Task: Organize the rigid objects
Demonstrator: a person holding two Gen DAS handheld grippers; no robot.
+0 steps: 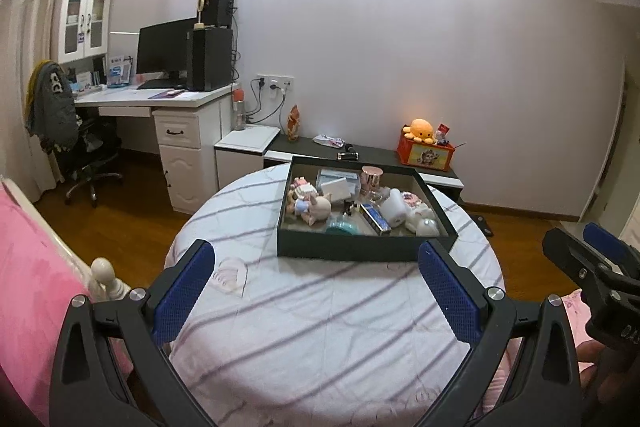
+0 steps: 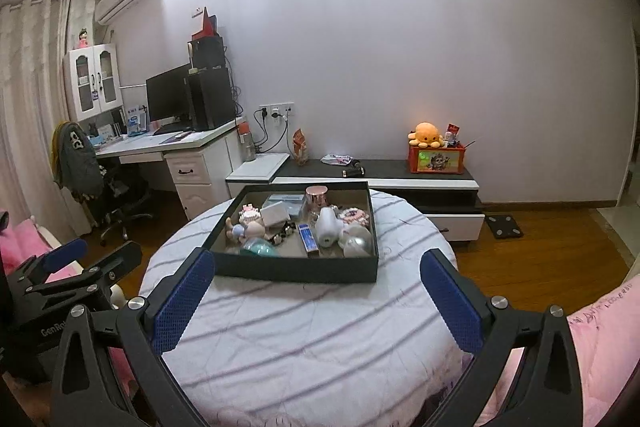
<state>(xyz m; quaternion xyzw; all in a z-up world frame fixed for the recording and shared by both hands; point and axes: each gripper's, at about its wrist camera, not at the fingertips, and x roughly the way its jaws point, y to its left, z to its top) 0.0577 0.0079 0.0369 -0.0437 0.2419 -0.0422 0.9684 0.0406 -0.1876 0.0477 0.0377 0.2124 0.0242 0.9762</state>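
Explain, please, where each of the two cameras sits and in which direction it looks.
Left wrist: on the left gripper, looking forward over the striped round table at the black tray; its open blue fingers frame the view, right gripper at the edge.
Right wrist: on the right gripper, same direction; left gripper at lower left.
Shared: table, tray, orange octopus plush.

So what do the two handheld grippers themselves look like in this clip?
Both look alike: the left gripper and right gripper have matte black plastic frames with triangular cut-outs, silver round bolts at the joints, and two fingers faced with blue textured pads. White lettering marks the left gripper's body in the right wrist view. No cables or sleeves show.
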